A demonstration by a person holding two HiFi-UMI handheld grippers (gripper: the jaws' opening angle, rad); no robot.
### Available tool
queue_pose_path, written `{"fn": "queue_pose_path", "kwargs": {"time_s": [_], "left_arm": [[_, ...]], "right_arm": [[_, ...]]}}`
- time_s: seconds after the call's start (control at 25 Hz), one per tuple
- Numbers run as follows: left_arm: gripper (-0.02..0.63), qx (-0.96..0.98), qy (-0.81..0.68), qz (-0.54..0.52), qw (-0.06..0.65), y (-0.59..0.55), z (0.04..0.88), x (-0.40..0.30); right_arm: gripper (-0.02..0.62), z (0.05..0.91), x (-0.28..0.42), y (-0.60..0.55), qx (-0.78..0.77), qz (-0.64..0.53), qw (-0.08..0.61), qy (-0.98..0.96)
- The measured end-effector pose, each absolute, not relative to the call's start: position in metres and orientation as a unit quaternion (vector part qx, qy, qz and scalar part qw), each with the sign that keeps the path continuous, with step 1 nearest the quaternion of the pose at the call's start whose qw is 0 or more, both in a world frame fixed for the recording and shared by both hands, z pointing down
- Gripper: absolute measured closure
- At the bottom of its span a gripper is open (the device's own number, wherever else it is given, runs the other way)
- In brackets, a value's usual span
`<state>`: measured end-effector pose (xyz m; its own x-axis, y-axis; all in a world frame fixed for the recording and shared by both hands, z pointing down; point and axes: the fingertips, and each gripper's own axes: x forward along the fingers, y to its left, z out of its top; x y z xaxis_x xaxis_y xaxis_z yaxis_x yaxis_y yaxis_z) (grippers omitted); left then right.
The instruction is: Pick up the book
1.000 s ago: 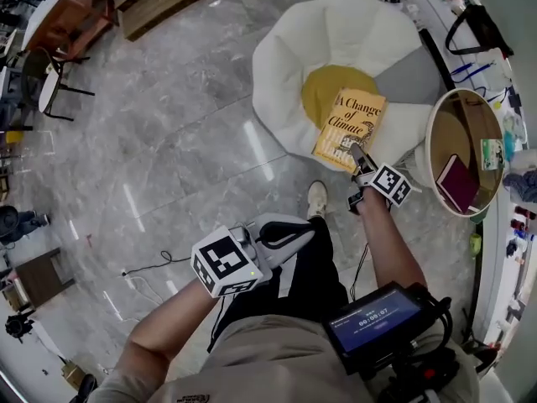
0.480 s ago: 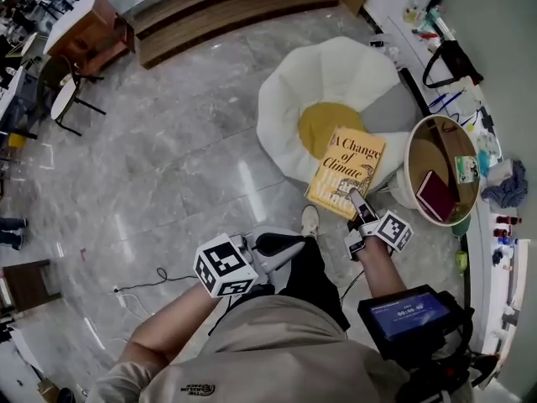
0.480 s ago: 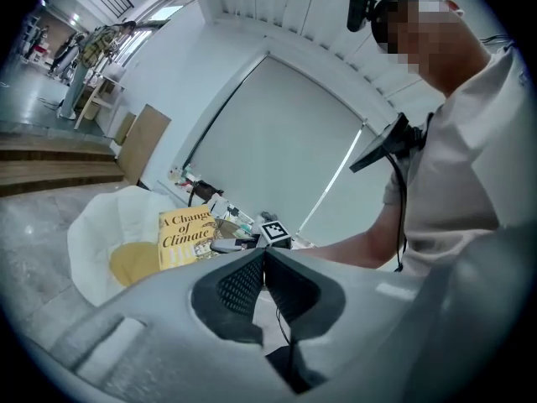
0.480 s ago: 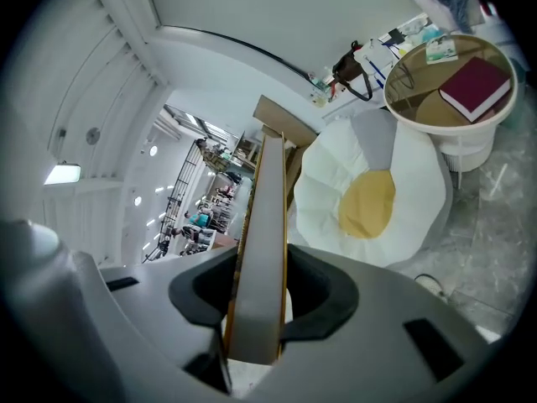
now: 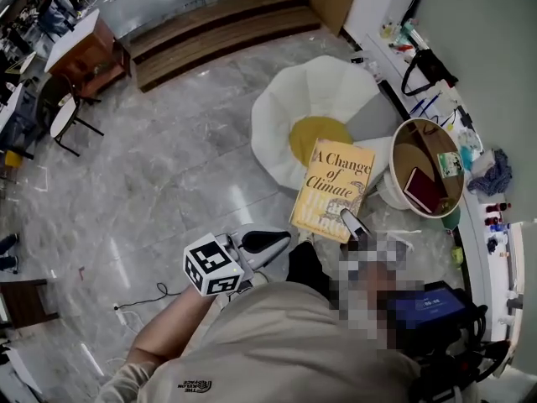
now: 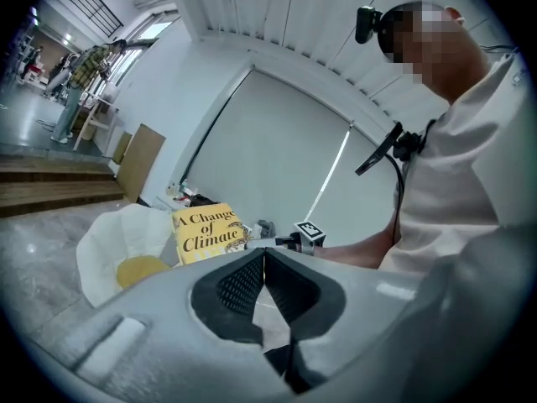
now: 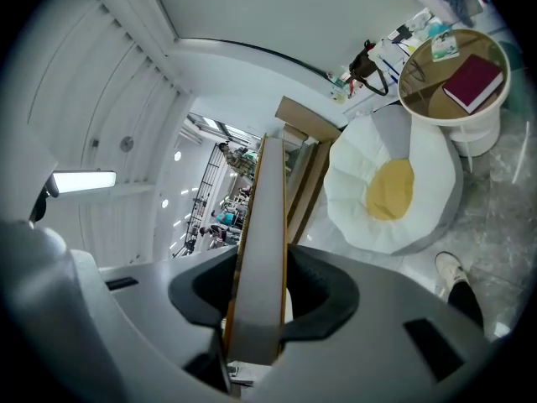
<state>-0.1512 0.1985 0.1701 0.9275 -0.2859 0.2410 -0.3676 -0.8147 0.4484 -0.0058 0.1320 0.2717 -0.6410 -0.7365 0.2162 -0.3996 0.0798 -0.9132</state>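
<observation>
The book (image 5: 331, 191) has a yellow cover titled "A Change of Climate". It hangs in the air above the floor, clear of the white egg-shaped cushion (image 5: 310, 99). My right gripper (image 5: 347, 218) is shut on its lower edge; in the right gripper view the book's page edge (image 7: 262, 242) stands upright between the pads. My left gripper (image 5: 280, 240) is lower left of the book, apart from it, shut and holding nothing. In the left gripper view its pads (image 6: 252, 280) meet, and the book (image 6: 207, 232) shows beyond them.
A round side table (image 5: 401, 153) with a maroon book (image 5: 420, 190) stands right of the cushion. A counter (image 5: 436, 74) with bags and small items runs along the right wall. Wooden steps (image 5: 218, 32) and chairs (image 5: 59, 116) are far left. A cable (image 5: 143, 300) lies on the marble floor.
The book has come up off the cushion's yellow centre in the right gripper and now hangs nearer the camera. Both grippers have risen, and the view has lifted away from the floor.
</observation>
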Motion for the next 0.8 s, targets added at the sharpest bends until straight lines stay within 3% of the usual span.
{"fn": "queue_pose_path", "kwargs": {"time_s": [0.28, 0.8], "left_arm": [[0.598, 0.949, -0.183, 0.073, 0.245, 0.259, 0.162, -0.176], [0.598, 0.947, -0.196, 0.072, 0.245, 0.254, 0.161, -0.194]], "right_arm": [[0.446, 0.227, -0.031, 0.214, -0.365, -0.540, 0.169, 0.739], [0.446, 0.208, -0.046, 0.233, -0.345, -0.532, 0.186, 0.750]]}}
